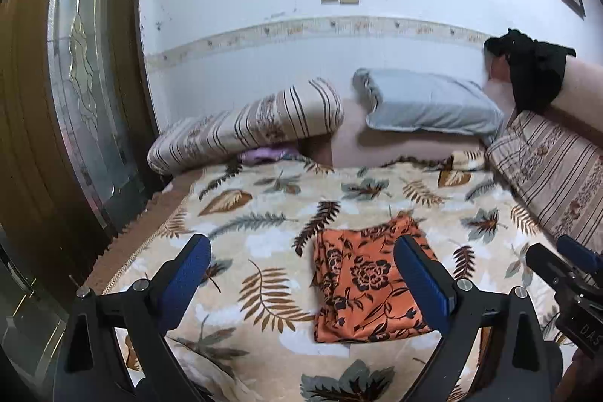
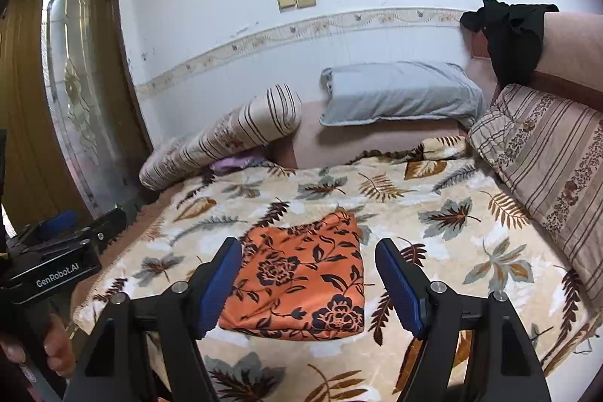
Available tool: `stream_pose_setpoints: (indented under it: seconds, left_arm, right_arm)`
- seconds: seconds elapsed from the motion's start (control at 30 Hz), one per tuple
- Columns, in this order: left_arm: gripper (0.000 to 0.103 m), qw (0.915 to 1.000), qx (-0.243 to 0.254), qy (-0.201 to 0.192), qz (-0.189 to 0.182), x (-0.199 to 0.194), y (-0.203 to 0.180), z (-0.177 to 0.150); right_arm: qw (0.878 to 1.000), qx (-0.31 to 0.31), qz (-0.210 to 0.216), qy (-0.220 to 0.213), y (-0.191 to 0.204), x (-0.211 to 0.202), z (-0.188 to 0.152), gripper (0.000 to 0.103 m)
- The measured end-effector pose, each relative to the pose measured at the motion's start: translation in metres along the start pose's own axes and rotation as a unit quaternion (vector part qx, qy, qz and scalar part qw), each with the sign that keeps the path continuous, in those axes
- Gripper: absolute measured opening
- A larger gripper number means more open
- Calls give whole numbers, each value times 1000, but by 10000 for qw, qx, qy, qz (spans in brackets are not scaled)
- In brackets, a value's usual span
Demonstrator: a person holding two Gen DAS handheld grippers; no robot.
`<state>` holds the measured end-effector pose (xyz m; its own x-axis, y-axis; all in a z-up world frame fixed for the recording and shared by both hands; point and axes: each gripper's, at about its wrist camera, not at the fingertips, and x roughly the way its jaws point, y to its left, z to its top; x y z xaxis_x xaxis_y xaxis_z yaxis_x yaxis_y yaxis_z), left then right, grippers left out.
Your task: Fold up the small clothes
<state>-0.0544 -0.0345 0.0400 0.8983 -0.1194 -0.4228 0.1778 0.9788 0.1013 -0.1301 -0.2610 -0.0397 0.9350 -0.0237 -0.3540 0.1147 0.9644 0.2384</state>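
An orange cloth with black flowers (image 1: 361,277) lies folded into a neat rectangle on the leaf-print blanket (image 1: 264,213). It also shows in the right wrist view (image 2: 301,274). My left gripper (image 1: 301,274) is open and empty, held above the blanket with the cloth's left edge between its fingers. My right gripper (image 2: 309,281) is open and empty, held just above and in front of the cloth, which lies between its blue pads (image 2: 399,289). The right gripper's body shows at the far right of the left wrist view (image 1: 573,281); the left gripper's body shows at the left of the right wrist view (image 2: 56,259).
A striped bolster (image 1: 248,123) and a grey pillow (image 1: 429,104) lie at the head of the bed. A striped cushion (image 2: 546,153) leans at the right. A black garment (image 2: 512,32) hangs over the pink headboard. A wooden door with glass (image 1: 75,63) is left.
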Motion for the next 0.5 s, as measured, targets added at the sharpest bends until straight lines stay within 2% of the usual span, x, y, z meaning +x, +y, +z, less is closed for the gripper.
stream_pose_setpoints:
  seconds: [0.17, 0.5]
  left_arm:
    - [98, 9998, 90, -182, 52, -19, -3, 6]
    - [98, 9989, 74, -291, -351, -35, -8, 14]
  right_arm:
    - [9999, -34, 109, -76, 8, -13, 3, 77]
    - [9996, -112, 148, -208, 13, -25, 10, 77]
